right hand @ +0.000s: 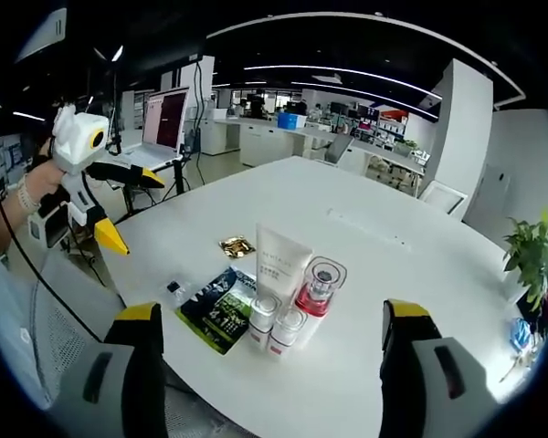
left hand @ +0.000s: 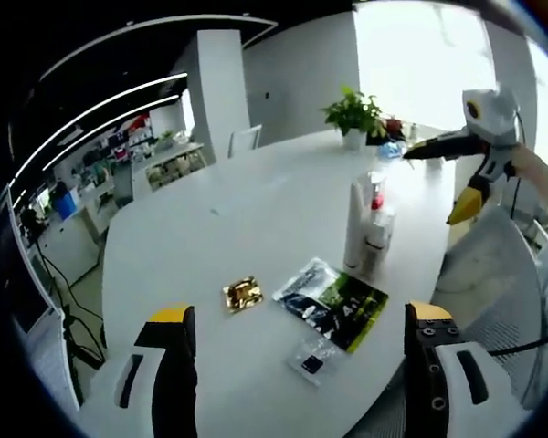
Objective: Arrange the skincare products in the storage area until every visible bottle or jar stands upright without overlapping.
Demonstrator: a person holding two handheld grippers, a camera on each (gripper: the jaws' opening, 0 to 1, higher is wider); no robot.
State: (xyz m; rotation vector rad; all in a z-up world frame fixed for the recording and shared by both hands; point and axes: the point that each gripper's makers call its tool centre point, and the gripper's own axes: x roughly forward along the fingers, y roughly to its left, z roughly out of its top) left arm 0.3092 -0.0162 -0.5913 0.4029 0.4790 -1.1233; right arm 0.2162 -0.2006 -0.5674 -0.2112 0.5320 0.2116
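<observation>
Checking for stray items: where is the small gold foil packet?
The small gold foil packet lies flat on the white table, beside the dark sachet.

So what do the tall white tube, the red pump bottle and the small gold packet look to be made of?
White tube: matte, opaque, probably soft plastic. Red pump bottle: glossy translucent plastic or glass under a clear cap; can't tell which. Gold packet: crinkled and shiny, likely metallic foil.

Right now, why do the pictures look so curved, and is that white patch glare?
Left gripper view: the fisheye lens bends the white table, and the window is blown out white. Right gripper view: the same bending, even light, and the products look sharp.
</observation>
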